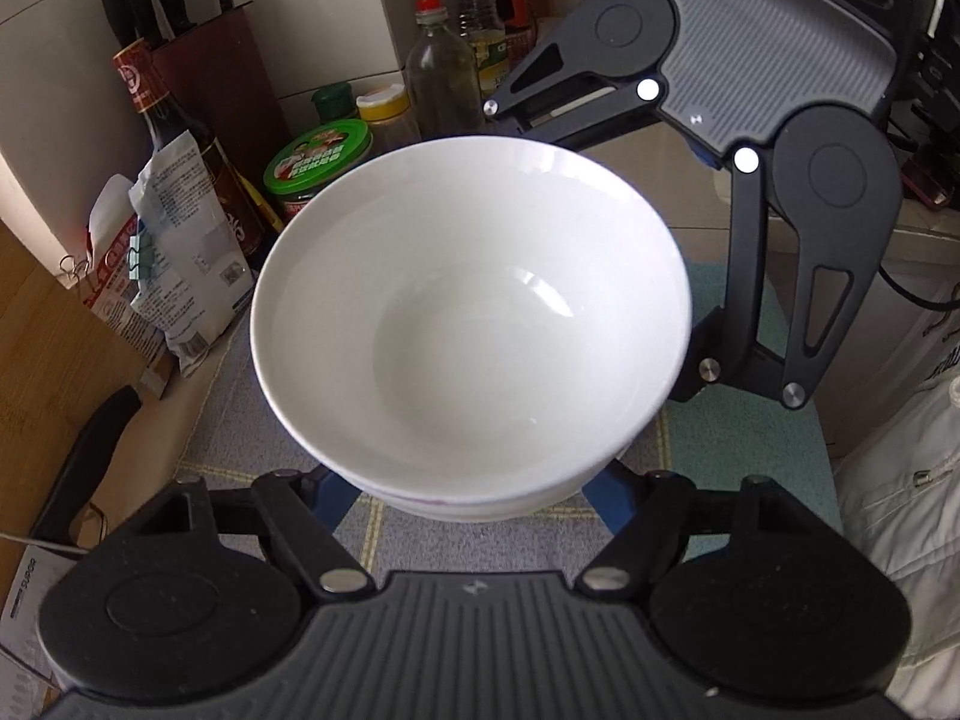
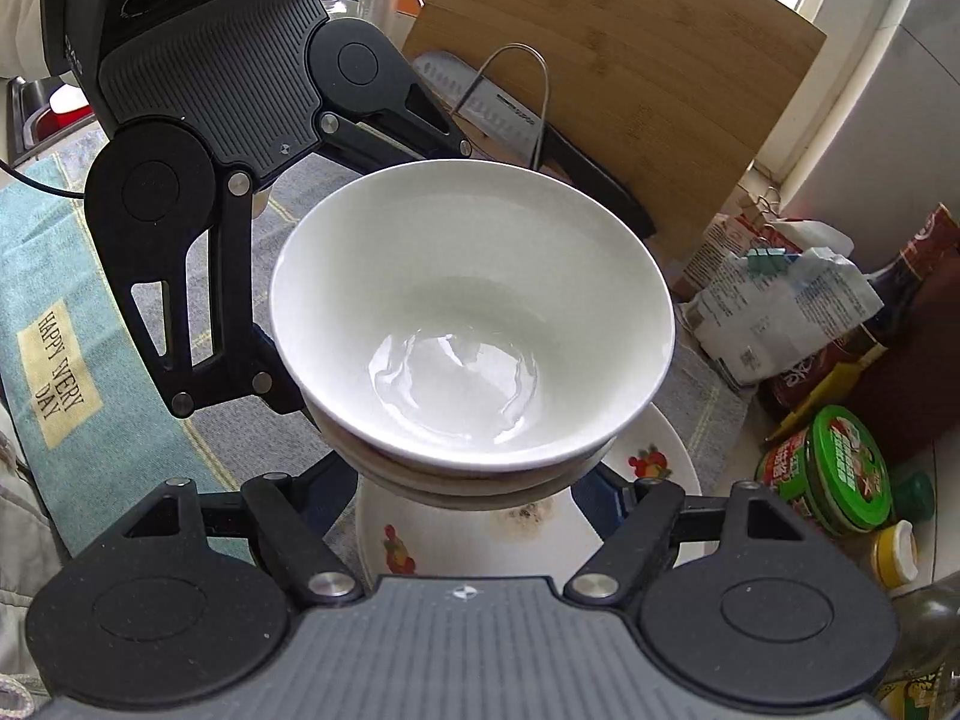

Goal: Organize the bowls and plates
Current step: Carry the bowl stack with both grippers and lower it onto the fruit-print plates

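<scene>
A stack of white bowls (image 1: 474,324) fills the middle of both views; it shows in the right wrist view (image 2: 474,324) too. The stack is held above a white plate with a fruit print (image 2: 648,462). My left gripper (image 1: 474,492) has its blue pads against the lower bowls from the near side, and it appears in the right wrist view (image 2: 288,360) at the stack's left. My right gripper (image 2: 468,498) closes on the stack from the opposite side and shows at the stack's right in the left wrist view (image 1: 696,360). The fingertips are hidden behind the bowls.
A patterned cloth (image 2: 72,276) covers the counter. A bamboo cutting board (image 2: 630,78) and cleaver (image 2: 498,102) lean behind. Sauce bottles (image 1: 180,138), a knife block (image 1: 216,72), a green-lidded jar (image 1: 318,156) and clipped packets (image 1: 174,252) crowd the wall side.
</scene>
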Available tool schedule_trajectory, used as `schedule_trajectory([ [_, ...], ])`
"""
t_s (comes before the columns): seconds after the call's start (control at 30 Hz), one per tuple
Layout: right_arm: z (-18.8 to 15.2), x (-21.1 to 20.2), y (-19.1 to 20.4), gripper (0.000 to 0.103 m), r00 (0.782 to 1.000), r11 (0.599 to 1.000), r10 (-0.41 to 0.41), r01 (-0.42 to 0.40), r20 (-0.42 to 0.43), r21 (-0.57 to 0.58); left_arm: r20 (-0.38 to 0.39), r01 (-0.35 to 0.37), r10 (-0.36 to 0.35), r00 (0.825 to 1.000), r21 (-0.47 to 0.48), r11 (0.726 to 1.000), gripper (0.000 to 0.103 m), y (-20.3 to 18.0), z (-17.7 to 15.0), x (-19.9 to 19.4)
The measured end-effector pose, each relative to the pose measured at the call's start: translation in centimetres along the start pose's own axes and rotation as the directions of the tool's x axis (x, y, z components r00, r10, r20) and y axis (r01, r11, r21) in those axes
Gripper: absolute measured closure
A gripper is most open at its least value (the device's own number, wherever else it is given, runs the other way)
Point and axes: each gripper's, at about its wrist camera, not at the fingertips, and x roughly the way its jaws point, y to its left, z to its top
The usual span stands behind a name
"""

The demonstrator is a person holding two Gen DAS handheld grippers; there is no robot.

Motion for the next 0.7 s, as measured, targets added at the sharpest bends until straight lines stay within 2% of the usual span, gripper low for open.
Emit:
schedule_trajectory([
  [0.3, -2.3, 0.5, -3.1, 0.021, 1.0, 0.999, -0.004, 0.005, -0.016, 0.032, -0.016, 0.012, -0.011, 1.0, 0.023, 1.0, 0.025, -0.1, 2.4, 3.0],
  [0.7, -2.9, 1.3, -4.2, 0.021, 1.0, 0.999, 0.026, -0.025, -0.018, 0.049, -0.048, 0.029, -0.029, 0.998, 0.009, 1.0, 0.025, 0.4, 2.9, 4.5],
])
